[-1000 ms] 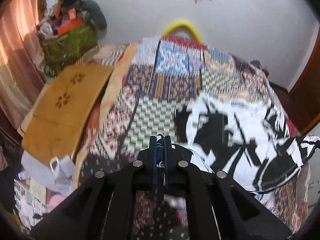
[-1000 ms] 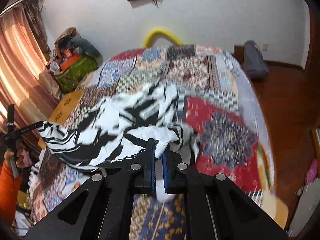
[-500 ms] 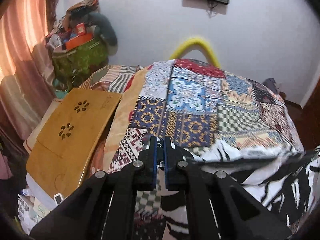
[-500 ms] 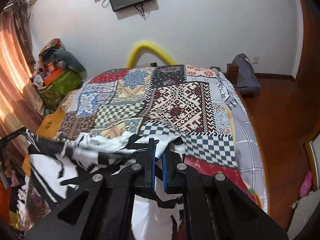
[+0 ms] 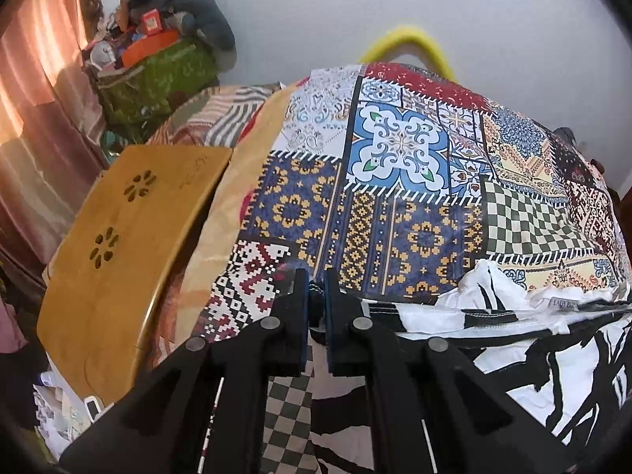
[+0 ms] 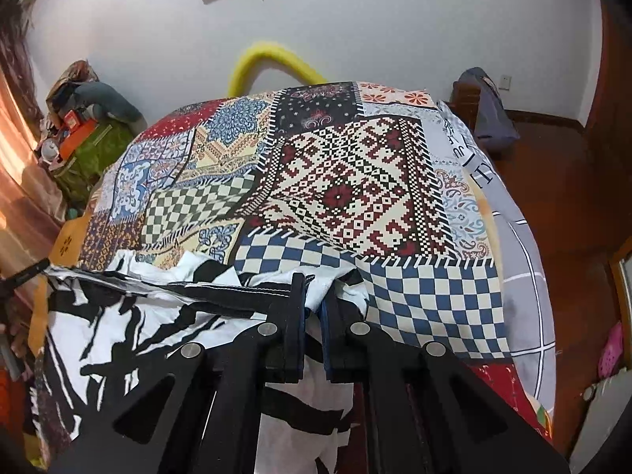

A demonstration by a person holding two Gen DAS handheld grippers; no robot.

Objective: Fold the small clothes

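A black-and-white patterned garment [image 5: 493, 316] lies across the near part of a patchwork bedspread [image 5: 399, 205], its upper edge stretched taut between my two grippers. My left gripper [image 5: 315, 280] is shut on the garment's left corner, low over the bedspread. In the right wrist view my right gripper [image 6: 314, 284] pinches the right corner of the garment [image 6: 118, 335], which bunches white between its pads; its jaws are opening slightly. The rest of the garment hangs below and toward me. The bedspread [image 6: 347, 185] stretches beyond it.
A wooden lap table [image 5: 126, 245] lies at the bed's left side. Behind it a green bag [image 5: 158, 75] carries piled clutter. A yellow hoop [image 5: 407, 39] stands at the far end by the wall. Right of the bed are a grey bag [image 6: 486, 110] and wooden floor [image 6: 561, 181].
Both grippers have carried the garment's edge away from me over the bed and lower. More of the far bedspread is uncovered ahead of them, and the edge now sits close to it.
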